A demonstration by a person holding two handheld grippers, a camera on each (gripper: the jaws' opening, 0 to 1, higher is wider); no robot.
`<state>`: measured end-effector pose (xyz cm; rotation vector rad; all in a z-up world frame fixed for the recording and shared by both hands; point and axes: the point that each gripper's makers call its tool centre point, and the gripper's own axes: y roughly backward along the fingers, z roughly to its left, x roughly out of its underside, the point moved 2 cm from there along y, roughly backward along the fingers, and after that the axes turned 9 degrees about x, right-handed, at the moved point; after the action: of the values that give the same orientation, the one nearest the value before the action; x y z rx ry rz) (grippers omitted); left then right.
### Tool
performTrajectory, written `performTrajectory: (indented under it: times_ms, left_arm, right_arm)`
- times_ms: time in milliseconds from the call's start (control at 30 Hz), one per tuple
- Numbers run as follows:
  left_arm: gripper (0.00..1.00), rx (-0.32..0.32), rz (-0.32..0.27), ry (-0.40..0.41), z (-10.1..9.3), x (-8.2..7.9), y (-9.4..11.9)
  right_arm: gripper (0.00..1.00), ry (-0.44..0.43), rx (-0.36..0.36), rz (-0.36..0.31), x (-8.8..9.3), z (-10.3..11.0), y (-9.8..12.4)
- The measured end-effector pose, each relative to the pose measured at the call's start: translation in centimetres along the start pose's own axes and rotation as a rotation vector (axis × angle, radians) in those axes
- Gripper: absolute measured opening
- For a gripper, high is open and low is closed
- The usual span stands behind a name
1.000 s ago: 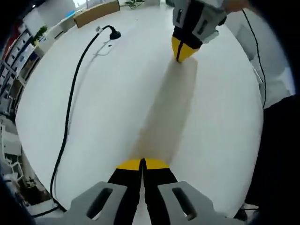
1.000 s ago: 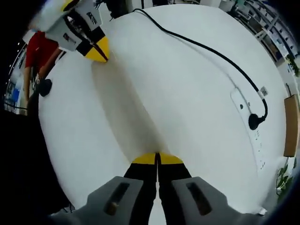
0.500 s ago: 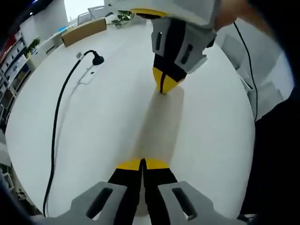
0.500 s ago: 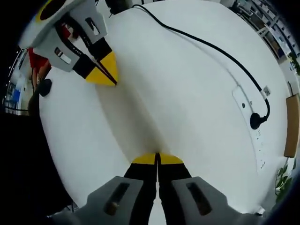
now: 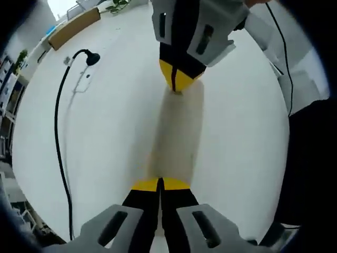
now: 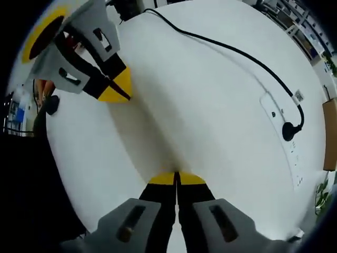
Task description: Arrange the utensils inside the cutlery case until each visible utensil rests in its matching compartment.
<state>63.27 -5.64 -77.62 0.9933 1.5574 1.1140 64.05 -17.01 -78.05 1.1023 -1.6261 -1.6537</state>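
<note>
**Both hand-held grippers closer together over a bare white surface**

Since a second ago we see the two hand-held grippers drawn nearer each other: in the left gripper view the right hand-held gripper (image 5: 177, 87) now looms large at the top centre, where earlier it sat small near the top edge, and in the right gripper view the left hand-held gripper (image 6: 122, 93) has grown at the upper left.

We see the left hand-held gripper (image 5: 159, 184) at the bottom centre of its own view, its yellow-tipped jaws pressed together with nothing between them. The right hand-held gripper (image 6: 176, 178) looks the same in its own view: jaws closed tip to tip, holding nothing. Seen from across, each one's yellow tips also meet in a point.

Between the two tips lies a soft shadow band on the white surface (image 5: 116, 132). A black cable (image 5: 59, 142) runs down the left of the left gripper view to a plug in a white power strip (image 5: 81, 81) at upper left; in the right gripper view the same cable (image 6: 231, 52) crosses the top towards the strip (image 6: 284, 134) at right.

We cannot find the cutlery case or any utensil.
</note>
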Motion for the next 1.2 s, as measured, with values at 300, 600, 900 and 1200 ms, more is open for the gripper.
performTrajectory:
  times_ms: [300, 600, 900, 1200]
  left_arm:
    - [0.00, 0.016, -0.084, 0.130, -1.0, 2.4, 0.7]
    - [0.00, 0.013, 0.040, 0.095, -1.0, 4.0, 0.7]
    - [0.00, 0.052, 0.061, 0.134, -0.8, 4.1, 0.6]
    - [0.00, 0.045, 0.084, 0.177, -0.8, 4.2, 0.7]
  right_arm:
    - [0.00, -0.020, 0.016, -0.013, 0.0, 0.1, 0.2]
    - [0.00, -0.028, 0.008, -0.025, 0.0, 0.1, 0.2]
    - [0.00, -0.052, -0.002, -0.079, 0.2, -0.1, 0.2]
    - [0.00, -0.072, -0.061, -0.261, -3.3, 4.3, 1.2]
